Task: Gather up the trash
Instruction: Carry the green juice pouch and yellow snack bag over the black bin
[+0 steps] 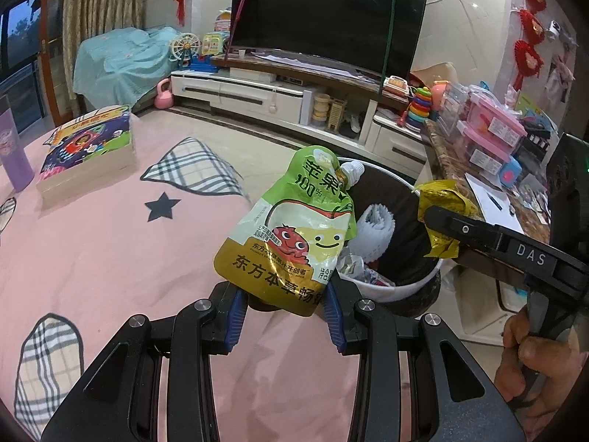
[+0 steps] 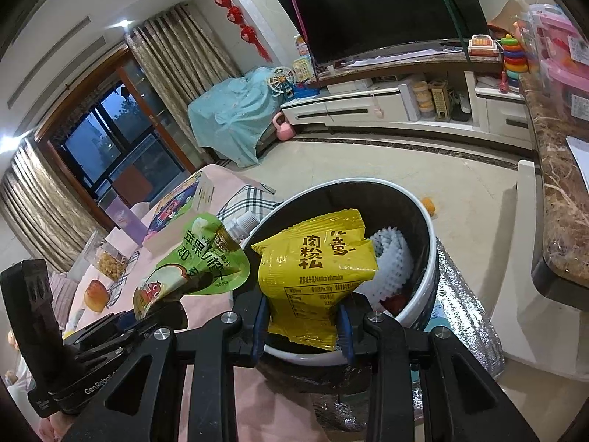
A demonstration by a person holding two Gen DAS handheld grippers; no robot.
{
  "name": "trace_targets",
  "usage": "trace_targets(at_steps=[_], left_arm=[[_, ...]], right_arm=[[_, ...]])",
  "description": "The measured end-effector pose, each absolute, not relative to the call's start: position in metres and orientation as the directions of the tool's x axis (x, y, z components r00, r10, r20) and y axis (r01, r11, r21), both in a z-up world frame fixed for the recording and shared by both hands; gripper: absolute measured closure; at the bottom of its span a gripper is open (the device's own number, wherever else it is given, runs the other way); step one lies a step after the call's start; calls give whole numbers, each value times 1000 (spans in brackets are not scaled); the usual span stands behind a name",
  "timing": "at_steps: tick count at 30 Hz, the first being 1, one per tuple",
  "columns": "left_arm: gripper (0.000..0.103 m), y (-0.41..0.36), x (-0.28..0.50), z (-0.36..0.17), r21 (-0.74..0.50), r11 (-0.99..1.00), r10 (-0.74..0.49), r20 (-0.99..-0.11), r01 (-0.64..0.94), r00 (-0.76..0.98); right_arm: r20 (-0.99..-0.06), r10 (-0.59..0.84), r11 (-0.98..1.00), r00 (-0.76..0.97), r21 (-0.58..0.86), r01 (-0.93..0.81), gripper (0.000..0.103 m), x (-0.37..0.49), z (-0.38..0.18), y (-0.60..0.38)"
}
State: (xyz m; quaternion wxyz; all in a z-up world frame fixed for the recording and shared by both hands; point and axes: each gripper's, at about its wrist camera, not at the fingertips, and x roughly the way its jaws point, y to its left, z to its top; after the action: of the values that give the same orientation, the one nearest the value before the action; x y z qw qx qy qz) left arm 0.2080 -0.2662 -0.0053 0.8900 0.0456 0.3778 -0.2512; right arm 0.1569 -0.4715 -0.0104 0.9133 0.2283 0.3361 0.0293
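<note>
A green and gold juice pouch (image 1: 294, 228) with a white spout stands upright in my left gripper (image 1: 285, 304), whose blue pads press its lower edge. It hangs at the near rim of the trash bin (image 1: 390, 287). My right gripper (image 2: 303, 318) is shut on a yellow snack wrapper (image 2: 316, 265), held over the bin's opening (image 2: 423, 217). In the left wrist view the right gripper (image 1: 436, 221) comes in from the right with the crumpled yellow wrapper (image 1: 441, 199). The juice pouch (image 2: 191, 261) also shows left of the wrapper in the right wrist view. Inside the bin lies white foam netting (image 2: 390, 261) and other scraps.
A pink tablecloth (image 1: 110, 250) with plaid patches covers the table, bearing a colourful box (image 1: 88, 147) and a purple cup (image 1: 13, 154). A bread roll (image 2: 96, 294) and a snack tub (image 2: 110, 261) sit further back. A cluttered marble counter (image 2: 563, 199) runs along the right; a silver insulated bag (image 2: 464, 316) lies by the bin.
</note>
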Motion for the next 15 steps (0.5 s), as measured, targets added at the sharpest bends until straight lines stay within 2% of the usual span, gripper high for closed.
trace_targets(at_steps=[15], left_arm=[[68, -293, 215, -4, -85, 858, -412, -704, 507, 578]], right_arm=[[-616, 205, 895, 760, 432, 108, 70, 164, -12, -479]])
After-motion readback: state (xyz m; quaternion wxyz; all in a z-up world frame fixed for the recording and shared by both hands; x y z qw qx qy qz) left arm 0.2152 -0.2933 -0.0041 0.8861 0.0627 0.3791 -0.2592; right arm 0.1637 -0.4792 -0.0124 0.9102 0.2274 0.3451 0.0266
